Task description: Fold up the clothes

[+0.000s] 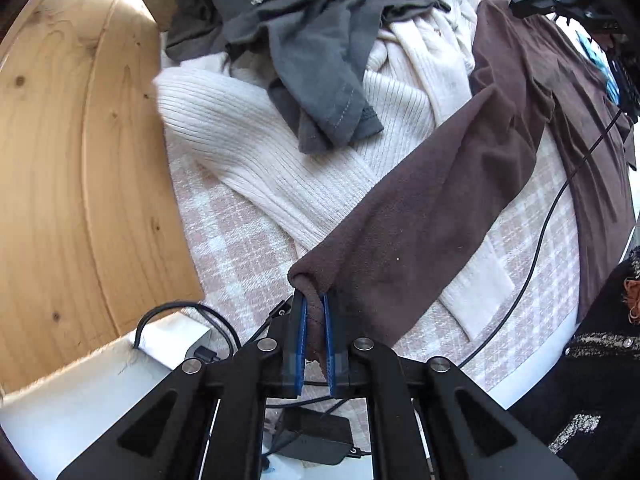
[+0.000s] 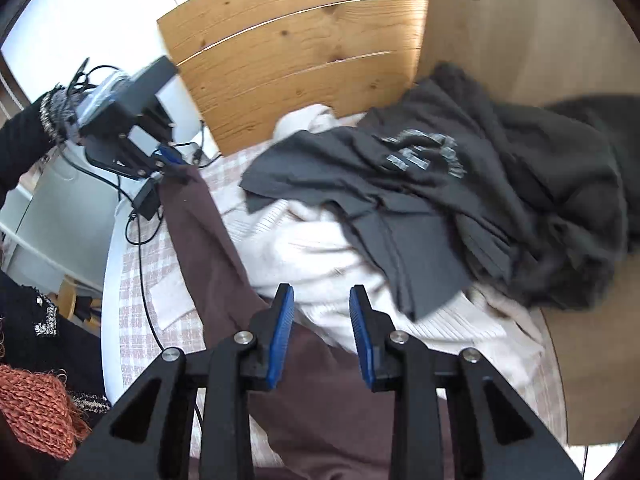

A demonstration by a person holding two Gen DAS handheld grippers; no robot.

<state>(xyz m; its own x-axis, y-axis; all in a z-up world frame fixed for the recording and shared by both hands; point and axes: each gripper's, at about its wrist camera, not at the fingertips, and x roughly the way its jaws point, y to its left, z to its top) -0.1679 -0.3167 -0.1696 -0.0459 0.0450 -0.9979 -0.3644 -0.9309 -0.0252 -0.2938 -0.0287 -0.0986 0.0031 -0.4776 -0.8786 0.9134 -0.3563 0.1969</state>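
- The left gripper (image 1: 315, 320) is pinched on the cuff end of the brown top (image 1: 420, 216); a fold of brown cloth shows between its blue pads.
- From that pinch the brown sleeve runs as a long band away from the left gripper, up and to the right in the left wrist view, toward the body of the top, which lies along the far right of the checked cloth (image 1: 240, 240).
- The right gripper (image 2: 322, 336) has its fingers spread and holds nothing; it hovers right over the body of the brown top, with brown cloth directly beneath its fingers.
- So the sleeve's long axis stretches between the two grippers: left at the cuff, right at the body end. The right is the nearer one to the body and shoulder.
- The sleeve crosses over a cream sweater (image 1: 280, 152), and a grey shirt (image 1: 320, 80) lies heaped on that sweater farther back, near the wooden board (image 1: 80, 160).
- As I judge it, the brown top is spread out but not folded; any fold of the sleeve would turn across this cuff-to-body line.
- A black cable (image 1: 536, 248) trails over the checked cloth beside the sleeve and might snag.
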